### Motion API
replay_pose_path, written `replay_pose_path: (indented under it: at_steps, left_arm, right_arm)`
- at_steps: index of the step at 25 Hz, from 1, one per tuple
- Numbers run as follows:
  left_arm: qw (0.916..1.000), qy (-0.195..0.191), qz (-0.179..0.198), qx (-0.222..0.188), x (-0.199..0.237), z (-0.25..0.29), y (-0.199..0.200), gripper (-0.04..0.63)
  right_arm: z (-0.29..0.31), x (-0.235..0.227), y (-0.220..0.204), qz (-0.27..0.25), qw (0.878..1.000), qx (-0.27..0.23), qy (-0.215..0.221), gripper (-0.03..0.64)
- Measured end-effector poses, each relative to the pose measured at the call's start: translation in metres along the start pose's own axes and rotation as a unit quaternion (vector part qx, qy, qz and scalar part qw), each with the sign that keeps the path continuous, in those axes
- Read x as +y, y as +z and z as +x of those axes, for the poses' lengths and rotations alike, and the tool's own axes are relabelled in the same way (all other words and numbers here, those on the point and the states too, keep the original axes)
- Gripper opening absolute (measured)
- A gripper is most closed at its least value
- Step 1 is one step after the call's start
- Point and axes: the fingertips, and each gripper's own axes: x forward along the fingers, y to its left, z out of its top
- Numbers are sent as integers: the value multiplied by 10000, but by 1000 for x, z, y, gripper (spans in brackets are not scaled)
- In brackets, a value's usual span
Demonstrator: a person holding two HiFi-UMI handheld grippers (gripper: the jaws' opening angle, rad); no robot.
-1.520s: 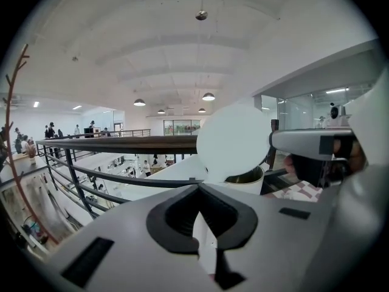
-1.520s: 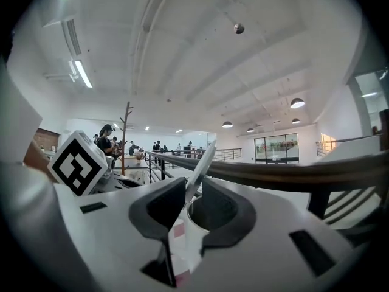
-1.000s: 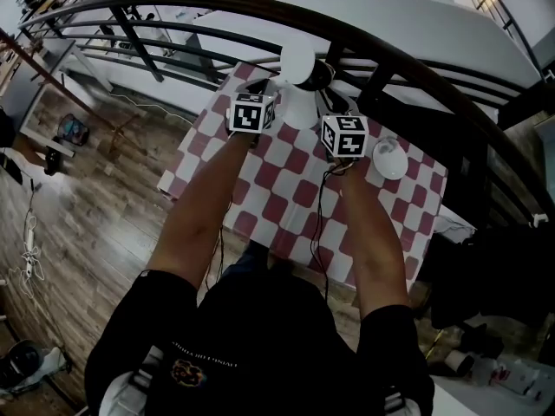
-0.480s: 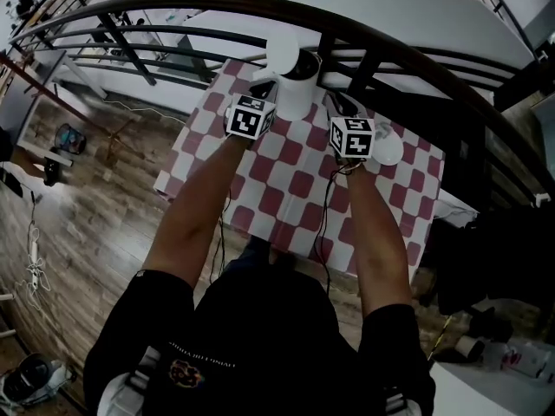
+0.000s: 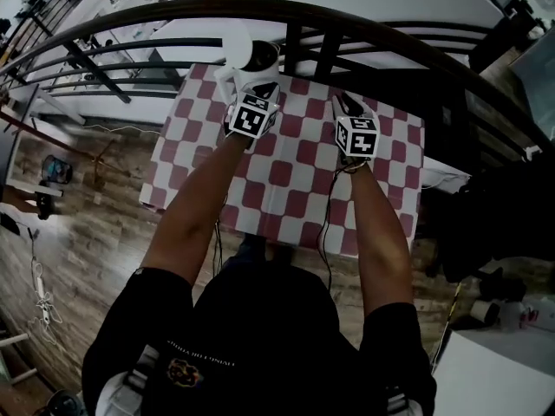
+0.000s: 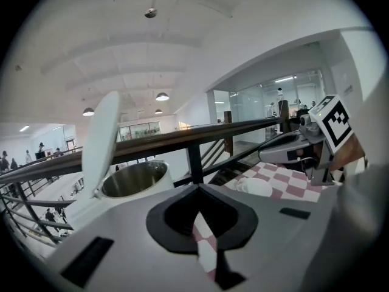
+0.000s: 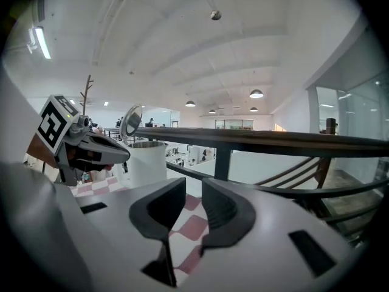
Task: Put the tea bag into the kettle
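- Tea bag — I cannot pick it out for certain. A small white lump (image 6: pixel 256 187) lies on the checked cloth (image 5: pixel 286 173) at centre right of the left gripper view, and I cannot tell whether that is it.
- Nearest, in the lower half of the head view, the person's two bare forearms (image 5: pixel 195 211) reach up the frame over the cloth.
- Left gripper (image 5: pixel 263 90): the jaws are drawn together at the tips. Only a thin slit behind the tips shows cloth, and nothing is held.
- Right gripper (image 5: pixel 346 104): the jaws stand apart — cloth shows through the gap, with nothing between them.
- Kettle (image 5: pixel 254 59): white, with its lid (image 6: pixel 100 142) tipped up and its steel inside showing. It stands just beyond the left gripper, at top centre-left of the head view.
- Dark railing (image 5: pixel 390 42) runs behind the table.
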Motion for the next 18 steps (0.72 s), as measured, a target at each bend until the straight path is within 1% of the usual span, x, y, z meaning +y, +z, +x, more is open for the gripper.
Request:
replay_pose_path:
  at_steps: [5, 9, 13, 18]
  left_arm:
    - [9993, -341, 157, 55, -41, 23, 10, 0]
    - [9972, -636, 373, 135, -76, 40, 17, 0]
    - [9944, -833, 623, 164, -100, 51, 23, 0]
    - [9906, -1082, 804, 224, -125, 64, 24, 0]
  right_arm:
    - [-32, -43, -20, 130, 9990, 101, -414, 89]
    - [-58, -75, -34, 253, 9967, 174, -749, 89]
    - [-79, -96, -48, 366, 9941, 238, -993, 90]
    - [-99, -117, -66, 513, 9902, 340, -1253, 89]
